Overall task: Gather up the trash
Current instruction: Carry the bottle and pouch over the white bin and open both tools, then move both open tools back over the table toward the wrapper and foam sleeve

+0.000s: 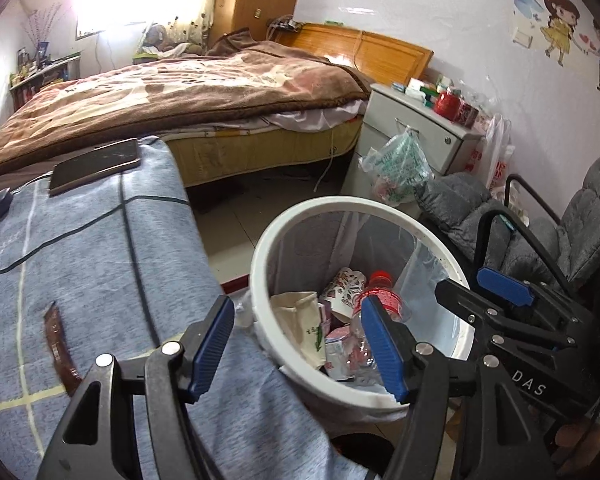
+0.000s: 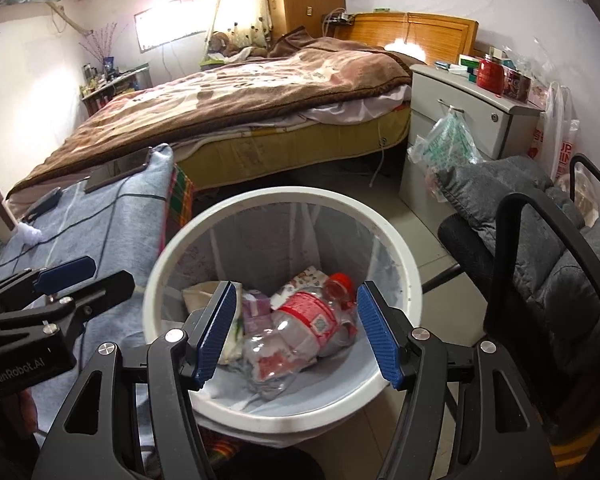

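A white round trash bin (image 1: pixel 440 376) (image 2: pixel 400 264) with a clear liner stands on the floor beside a grey-blue covered table. Inside lie a crushed plastic bottle with a red cap (image 2: pixel 312 320) (image 1: pixel 380 296), a patterned paper cup (image 1: pixel 346 288) and a beige paper wrapper (image 1: pixel 300 316). My left gripper (image 1: pixel 298 348) is open and empty, over the bin's left rim. My right gripper (image 2: pixel 296 332) is open and empty, right above the bin's mouth. A brown wrapper (image 1: pixel 62 352) lies on the table cloth to the left. The right gripper also shows in the left wrist view (image 1: pixel 484 292).
The table (image 1: pixel 100 260) holds a phone (image 1: pixel 96 168), a cable and a white tissue (image 2: pixel 30 234). A bed (image 1: pixel 180 92) stands behind. A white nightstand (image 1: pixel 412 128) with a hanging plastic bag (image 1: pixel 396 168) is at the back right. A grey padded chair (image 2: pixel 540 240) is to the right.
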{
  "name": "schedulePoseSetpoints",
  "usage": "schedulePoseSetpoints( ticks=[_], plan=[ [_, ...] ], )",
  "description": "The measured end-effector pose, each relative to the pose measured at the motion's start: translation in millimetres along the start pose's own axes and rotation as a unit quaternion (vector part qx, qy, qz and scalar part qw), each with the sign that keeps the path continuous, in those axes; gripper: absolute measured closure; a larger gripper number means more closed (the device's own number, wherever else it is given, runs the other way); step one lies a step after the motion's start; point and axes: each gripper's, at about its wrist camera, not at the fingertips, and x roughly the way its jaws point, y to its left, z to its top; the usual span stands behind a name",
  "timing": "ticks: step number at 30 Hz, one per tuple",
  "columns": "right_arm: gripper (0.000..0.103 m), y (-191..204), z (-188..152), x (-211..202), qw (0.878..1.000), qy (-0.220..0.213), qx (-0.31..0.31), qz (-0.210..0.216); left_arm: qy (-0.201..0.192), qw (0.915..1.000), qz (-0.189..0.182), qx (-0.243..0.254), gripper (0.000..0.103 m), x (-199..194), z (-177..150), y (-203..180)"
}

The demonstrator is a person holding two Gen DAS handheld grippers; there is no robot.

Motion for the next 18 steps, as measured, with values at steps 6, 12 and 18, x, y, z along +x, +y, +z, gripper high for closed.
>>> schedulePoseSetpoints(
  ticks=[6,12,18],
  plan=[
    [0.039,15.8,1.0,-1.3,1.000,-0.007,-0.010,0.012,-0.012,0.9996,0.022,-0.012,0.035,-16.0,-5.7,25.0],
    [0.039,36.3,0.6,-1.3,0.999,-0.010,-0.026,0.028,-0.028,0.9981,0.046,-0.032,0.035,-36.1,-12.7,54.0],
    [0.039,63.5,-0.1,3.0,0.997,-0.011,-0.047,0.059,-0.048,0.9926,0.097,-0.055,0.035,-62.9,-21.1,90.5]
  ],
)
